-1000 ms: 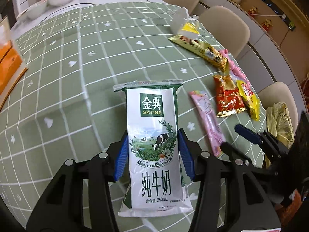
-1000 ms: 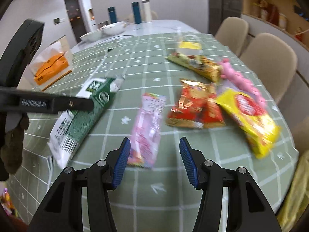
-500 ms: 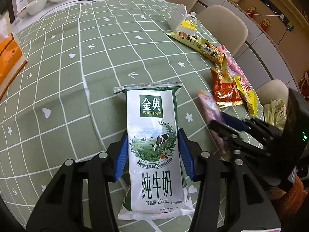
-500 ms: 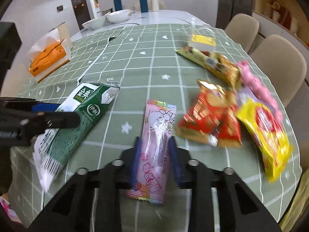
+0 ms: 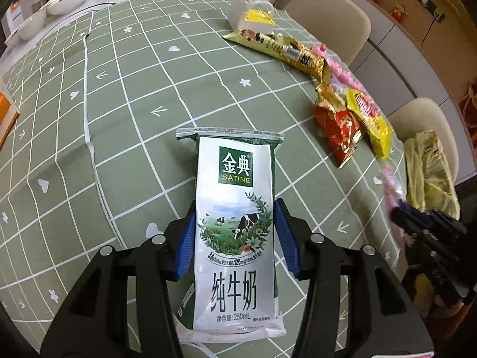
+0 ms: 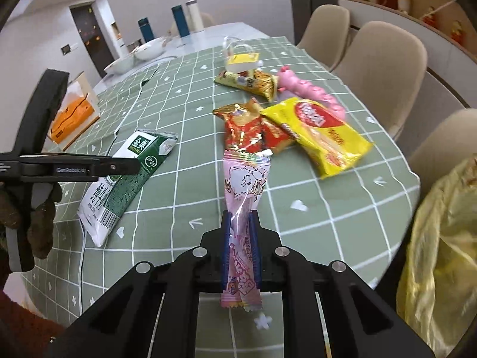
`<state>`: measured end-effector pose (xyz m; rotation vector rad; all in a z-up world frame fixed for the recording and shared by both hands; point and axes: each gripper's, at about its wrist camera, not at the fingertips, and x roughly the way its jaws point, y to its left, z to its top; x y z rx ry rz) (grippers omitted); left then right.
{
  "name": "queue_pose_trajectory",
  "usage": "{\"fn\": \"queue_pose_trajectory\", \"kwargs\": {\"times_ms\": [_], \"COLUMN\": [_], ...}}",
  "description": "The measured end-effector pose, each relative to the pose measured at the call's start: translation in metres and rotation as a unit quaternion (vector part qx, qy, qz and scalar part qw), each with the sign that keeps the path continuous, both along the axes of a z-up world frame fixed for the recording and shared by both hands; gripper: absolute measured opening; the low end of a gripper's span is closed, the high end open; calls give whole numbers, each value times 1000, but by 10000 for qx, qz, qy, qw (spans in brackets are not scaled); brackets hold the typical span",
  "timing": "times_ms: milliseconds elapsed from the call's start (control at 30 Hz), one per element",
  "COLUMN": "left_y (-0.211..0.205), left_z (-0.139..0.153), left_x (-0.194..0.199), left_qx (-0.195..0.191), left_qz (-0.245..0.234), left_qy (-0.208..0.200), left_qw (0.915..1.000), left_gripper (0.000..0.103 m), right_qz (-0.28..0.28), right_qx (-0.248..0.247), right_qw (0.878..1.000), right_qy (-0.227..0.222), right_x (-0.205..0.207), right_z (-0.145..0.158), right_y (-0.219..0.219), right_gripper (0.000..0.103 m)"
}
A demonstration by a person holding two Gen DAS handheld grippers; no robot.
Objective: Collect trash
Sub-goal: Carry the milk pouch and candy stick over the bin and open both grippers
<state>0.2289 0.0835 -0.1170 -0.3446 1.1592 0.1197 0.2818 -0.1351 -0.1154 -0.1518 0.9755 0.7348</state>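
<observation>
While angled down, right gripper [image 6: 240, 223] pinching pink wrapper [image 6: 246, 191]

Shiny wrappers on a matt cloth

The milk pouch [image 5: 235, 232] is smooth, glossy printed plastic; the pink wrapper [image 6: 243, 205] is thin, part-clear film. The red wrapper [image 6: 250, 132] and gold wrapper [image 5: 283, 49] gleam like foil. The green tablecloth [image 5: 134, 95] looks matt and smooth, the yellow bag [image 6: 441, 253] thin crinkled plastic.
</observation>
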Motion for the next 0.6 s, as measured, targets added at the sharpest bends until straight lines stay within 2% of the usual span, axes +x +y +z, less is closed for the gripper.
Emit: {"fn": "queue_pose_trajectory", "kwargs": {"times_ms": [133, 300, 433, 600], "left_y": [-5, -13, -22, -41], "left_z": [1, 22, 60, 117], "left_x": [6, 7, 6, 3], "left_qx": [42, 49, 19, -253], "left_qz": [-159, -202, -213, -386], "left_qy": [32, -319, -953, -1966], "left_qw": [9999, 9993, 9952, 9794], "left_gripper": [46, 46, 46, 46], "right_qz": [-155, -297, -437, -667], "right_qx": [94, 162, 223, 367], "right_qw": [9998, 9988, 9967, 9915], "right_qy": [-98, -358, -640, -1056], "right_x": [-1, -6, -10, -11], "right_z": [9, 27, 46, 75], "right_y": [-12, -27, -42, -67], "right_gripper": [13, 13, 13, 13]}}
